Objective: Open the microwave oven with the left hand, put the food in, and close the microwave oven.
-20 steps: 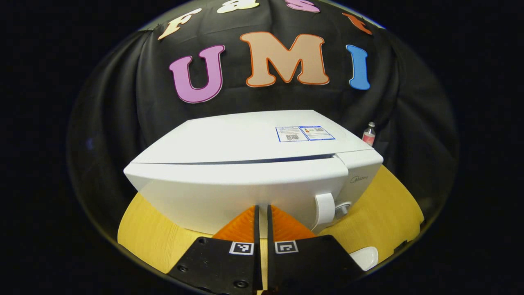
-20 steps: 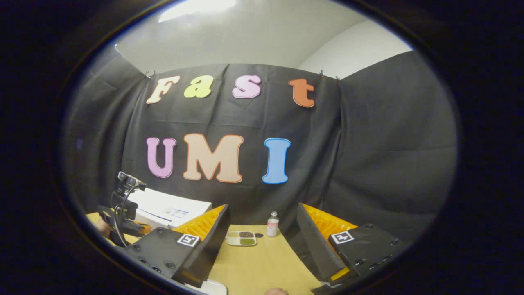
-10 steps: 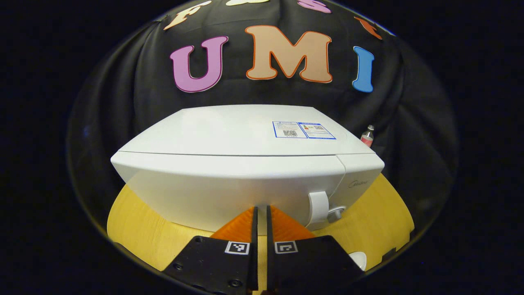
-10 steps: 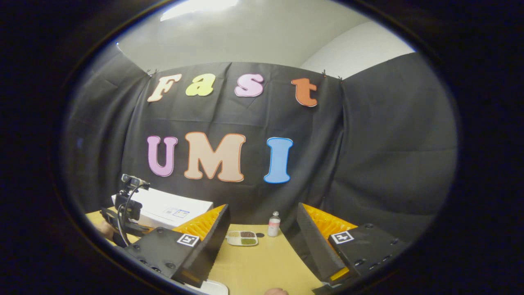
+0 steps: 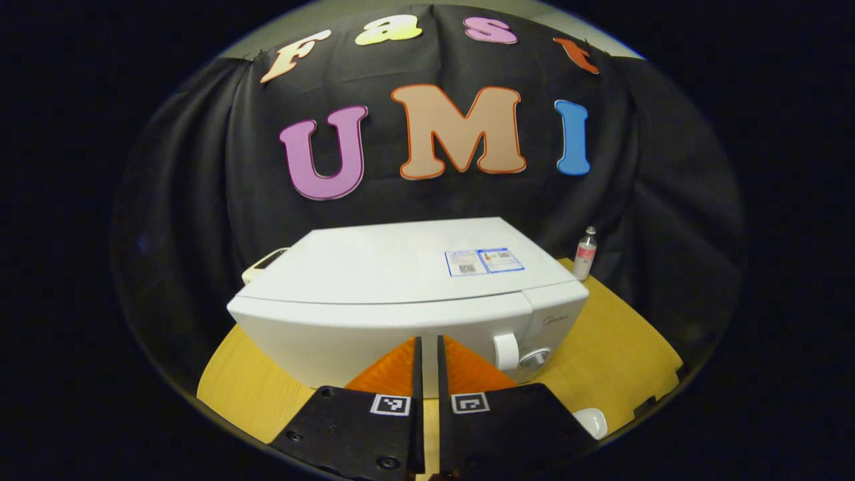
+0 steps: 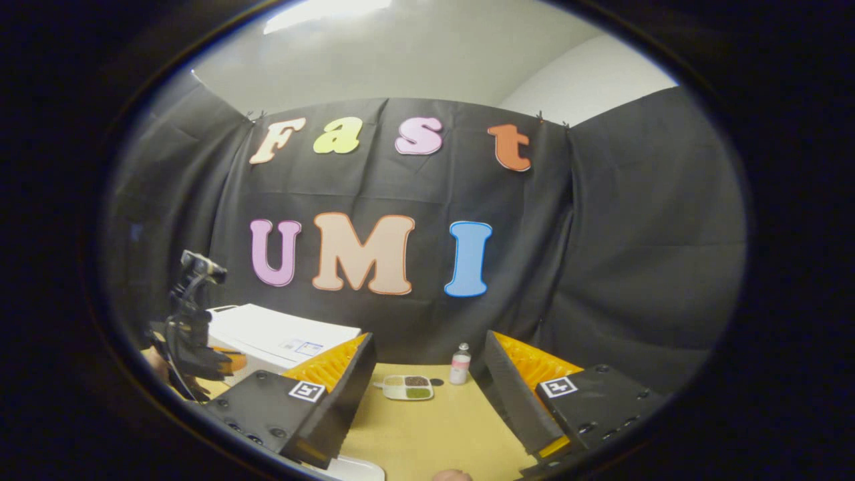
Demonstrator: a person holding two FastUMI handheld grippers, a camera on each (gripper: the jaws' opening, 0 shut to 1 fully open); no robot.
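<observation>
Facing the microwave [image 5: 407, 294] at frame centre on the counter [image 5: 621, 347], door shut, left tool [image 5: 427, 347] is pinched closed on nothing. Right tool [image 6: 427, 361] gapes empty; food tray [image 6: 409, 387] lies between its fingers' lines. Door looks stiff; take the handle [image 5: 505, 351].

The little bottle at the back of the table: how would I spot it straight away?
Start at the big white microwave oven on the yellow wooden table. Look past its right rear corner, against the black cloth: the small bottle stands there upright. It is clear with a pale cap and a pinkish label, unlike the flat divided food tray nearby.
</observation>
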